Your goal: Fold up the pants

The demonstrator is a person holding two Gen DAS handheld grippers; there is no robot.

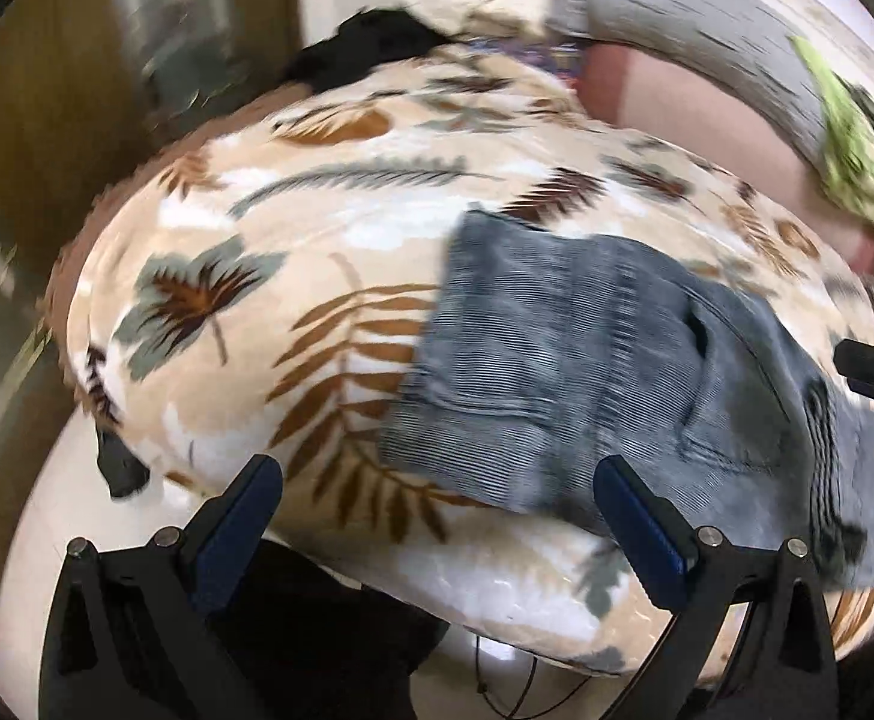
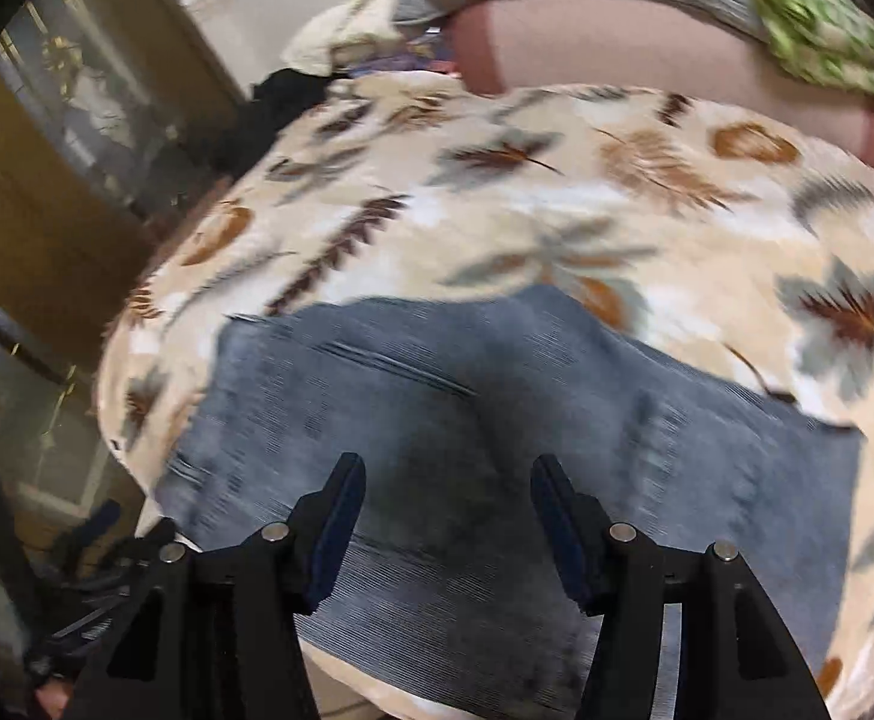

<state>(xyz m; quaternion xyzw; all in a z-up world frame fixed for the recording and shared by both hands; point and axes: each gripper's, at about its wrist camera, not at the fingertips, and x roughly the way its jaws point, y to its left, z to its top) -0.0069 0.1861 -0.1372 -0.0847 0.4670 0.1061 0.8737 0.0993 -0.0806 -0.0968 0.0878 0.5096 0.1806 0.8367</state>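
Both claws spread, empty: left claw (image 1: 437,516) beside pants (image 1: 617,372); right claw (image 2: 446,516) above.

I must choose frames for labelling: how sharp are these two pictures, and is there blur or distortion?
Left wrist view: motion blur smears the pants and leaf-print blanket; fisheye bends the edges. Right wrist view: stronger smear on the pants; the gripper fingers stay sharp.
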